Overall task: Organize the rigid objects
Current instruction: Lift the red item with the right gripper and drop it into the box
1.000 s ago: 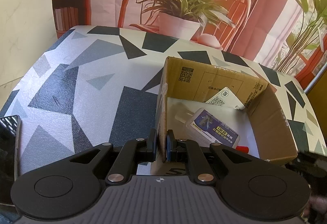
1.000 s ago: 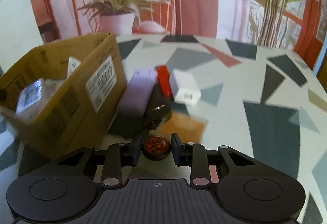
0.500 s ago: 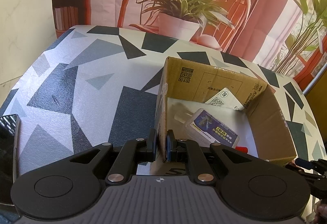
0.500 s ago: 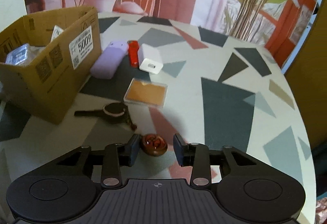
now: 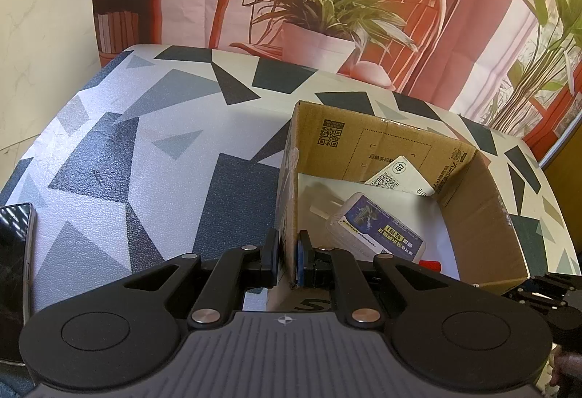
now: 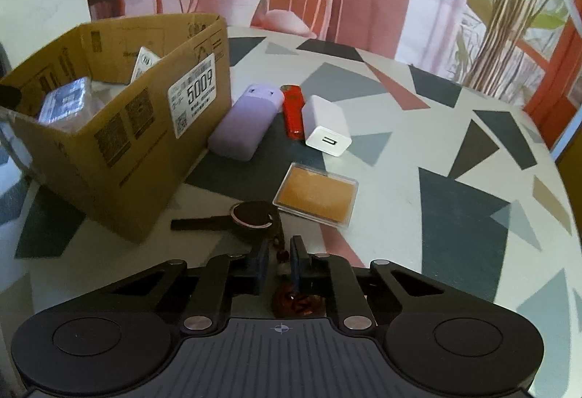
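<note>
Cardboard box [image 5: 483, 216] on patterned table [image 5: 109, 143], open top; seen in right wrist view [image 6: 120, 158] at left, white label "5009" on its side. Inside: clear bottle w/ blue label [image 5: 378, 227] lying flat, white QR card [image 5: 400, 176] leaning on far wall, small red bit [image 5: 431, 265] at near edge.

Left gripper [image 5: 289, 261] clenched on near-left wall of box, one finger outside, one inside, pads tight on cardboard.

Right of box, on table: lilac case [image 6: 245, 121] just beside box wall, red lighter [image 6: 293, 111] touching its right side, white charger block [image 6: 325, 125] next to lighter. Nearer: clear flat case w/ orange insert [image 6: 316, 194]. Near-left of that, dark round piece w/ strap [image 6: 251, 216], strap pointing left toward box corner.

Right gripper [image 6: 279, 265] nearly closed, jaws just been closing; thin beaded cord between pads, looks pinched but can't tell for sure. Round reddish-brown pendant [image 6: 296, 301] low behind fingertips, close to gripper body.

Dark phone [image 5: 12, 274] at far left edge of left wrist view. Backdrop w/ potted plant [image 5: 327, 20] beyond far table edge.
</note>
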Demonstrator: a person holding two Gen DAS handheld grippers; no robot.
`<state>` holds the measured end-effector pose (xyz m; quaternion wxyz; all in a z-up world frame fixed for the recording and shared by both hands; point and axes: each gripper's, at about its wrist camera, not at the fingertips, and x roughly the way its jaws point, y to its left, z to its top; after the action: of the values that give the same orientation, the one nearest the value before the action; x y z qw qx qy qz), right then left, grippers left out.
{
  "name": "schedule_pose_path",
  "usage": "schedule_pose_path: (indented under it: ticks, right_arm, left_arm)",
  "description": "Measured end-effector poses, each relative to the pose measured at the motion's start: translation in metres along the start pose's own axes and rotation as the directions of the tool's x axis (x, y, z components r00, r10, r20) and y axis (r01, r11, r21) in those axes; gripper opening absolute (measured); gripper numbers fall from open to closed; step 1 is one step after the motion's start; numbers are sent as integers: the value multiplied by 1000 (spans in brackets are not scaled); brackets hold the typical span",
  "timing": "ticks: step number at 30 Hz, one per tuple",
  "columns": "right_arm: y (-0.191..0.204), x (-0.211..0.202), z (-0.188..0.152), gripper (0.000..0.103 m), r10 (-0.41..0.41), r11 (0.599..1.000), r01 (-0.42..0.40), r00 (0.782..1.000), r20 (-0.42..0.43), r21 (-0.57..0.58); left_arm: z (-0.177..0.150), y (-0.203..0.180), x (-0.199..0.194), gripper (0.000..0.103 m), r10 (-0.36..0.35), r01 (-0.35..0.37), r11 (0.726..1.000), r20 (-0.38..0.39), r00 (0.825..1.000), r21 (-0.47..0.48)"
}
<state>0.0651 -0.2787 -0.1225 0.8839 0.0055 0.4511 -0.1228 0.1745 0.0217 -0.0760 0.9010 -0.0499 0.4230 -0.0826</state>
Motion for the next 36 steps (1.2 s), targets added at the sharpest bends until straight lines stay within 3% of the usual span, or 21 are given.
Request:
schedule_pose_path:
  ticks: [8, 16, 19, 24, 30, 36]
  right_arm:
    - [-15, 0, -6, 8, 36, 995, -39, 999, 34, 93]
    - [-4, -1, -2, 6, 1, 999, -2, 1000, 24, 48]
    - [-2, -14, 1, 6, -16, 999, 12, 997, 81, 53]
    - [-8, -49, 17, 6, 14, 998, -28, 980, 198, 64]
    - [-12, -76, 35, 6, 44, 995, -67, 959, 280, 74]
    - [-4, -102, 53, 6, 88, 993, -112, 925, 370, 43]
  left_arm:
    - [0, 0, 0, 11, 4, -4, 1000, 0, 1000, 3]
    - [0, -1, 0, 11, 1, -1, 1000, 0, 1000, 1]
    - [0, 0, 0, 11, -4, 4, 1000, -2, 1000, -3]
    - [0, 1, 0, 11, -4, 4, 1000, -1, 1000, -5]
    - [1, 1, 1, 11, -5, 5, 1000, -1, 1000, -6]
    - [1, 1, 1, 11, -7, 7, 1000, 0, 1000, -9]
